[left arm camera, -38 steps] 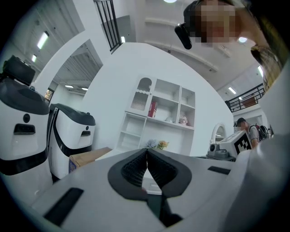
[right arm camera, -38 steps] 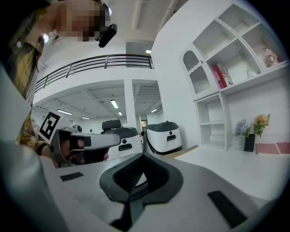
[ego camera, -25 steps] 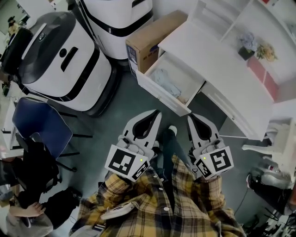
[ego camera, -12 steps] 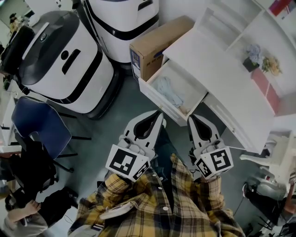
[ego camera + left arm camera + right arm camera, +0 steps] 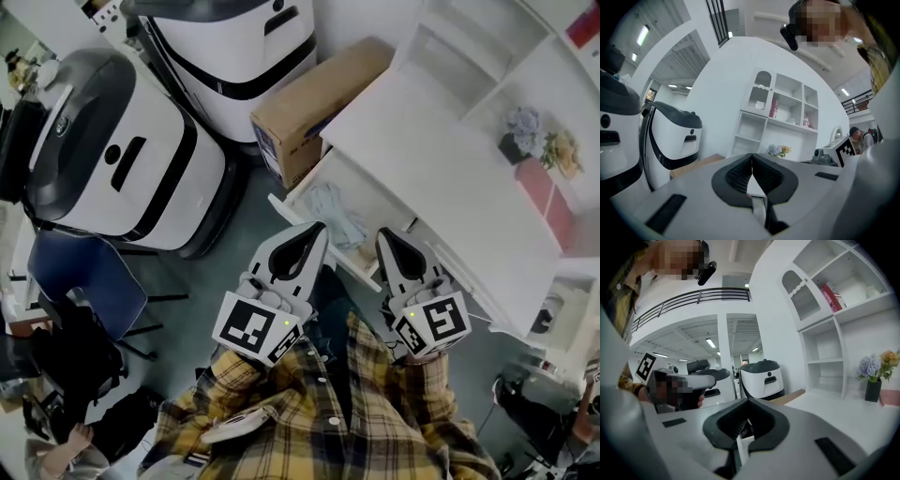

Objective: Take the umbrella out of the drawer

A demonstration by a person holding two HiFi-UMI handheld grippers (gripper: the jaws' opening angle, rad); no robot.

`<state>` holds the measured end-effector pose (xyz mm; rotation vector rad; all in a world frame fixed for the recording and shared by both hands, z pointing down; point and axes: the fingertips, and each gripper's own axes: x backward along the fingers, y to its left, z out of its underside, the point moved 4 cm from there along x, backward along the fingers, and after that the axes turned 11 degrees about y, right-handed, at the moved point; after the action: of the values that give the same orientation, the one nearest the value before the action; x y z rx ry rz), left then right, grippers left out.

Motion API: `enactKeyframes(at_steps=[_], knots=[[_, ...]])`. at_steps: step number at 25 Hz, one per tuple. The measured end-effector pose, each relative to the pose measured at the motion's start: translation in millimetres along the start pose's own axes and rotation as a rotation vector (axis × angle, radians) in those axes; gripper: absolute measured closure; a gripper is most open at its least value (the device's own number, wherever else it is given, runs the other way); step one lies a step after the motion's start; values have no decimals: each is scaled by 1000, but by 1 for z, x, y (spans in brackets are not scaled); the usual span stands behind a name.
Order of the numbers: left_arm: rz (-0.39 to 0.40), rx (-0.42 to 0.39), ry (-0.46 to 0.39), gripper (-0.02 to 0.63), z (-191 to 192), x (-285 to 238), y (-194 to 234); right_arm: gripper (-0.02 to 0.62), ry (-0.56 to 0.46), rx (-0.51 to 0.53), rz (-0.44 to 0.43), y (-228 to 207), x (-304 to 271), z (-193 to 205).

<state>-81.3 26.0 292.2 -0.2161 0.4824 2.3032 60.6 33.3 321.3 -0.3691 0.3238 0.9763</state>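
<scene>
Both held shut and empty, the left gripper [image 5: 311, 234] and right gripper [image 5: 385, 240] point at an open white drawer [image 5: 287, 209] under the white desk [image 5: 441, 159], where a pale blue, soft, crumpled bundle, apparently the folded umbrella [image 5: 336, 211], lies. The bundle sits just ahead of both tips, its long axis roughly along the drawer's front. The left gripper looks nearer its middle and the right nearer one end, so either would have to open before closing on the fabric.

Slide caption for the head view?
Left gripper and right gripper, both shut, empty, at open drawer holding pale bundle.
</scene>
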Motion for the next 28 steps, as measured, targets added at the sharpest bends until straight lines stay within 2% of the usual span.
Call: enactKeyframes(at_steps=[13, 20, 28], knots=[[28, -25, 41, 583, -41, -95, 25, 578, 11, -19, -3, -85, -47, -35], [77, -30, 83, 583, -41, -120, 29, 578, 11, -33, 27, -99, -55, -42], [168, -61, 117, 583, -44, -129, 34, 578, 20, -56, 99, -95, -57, -43]])
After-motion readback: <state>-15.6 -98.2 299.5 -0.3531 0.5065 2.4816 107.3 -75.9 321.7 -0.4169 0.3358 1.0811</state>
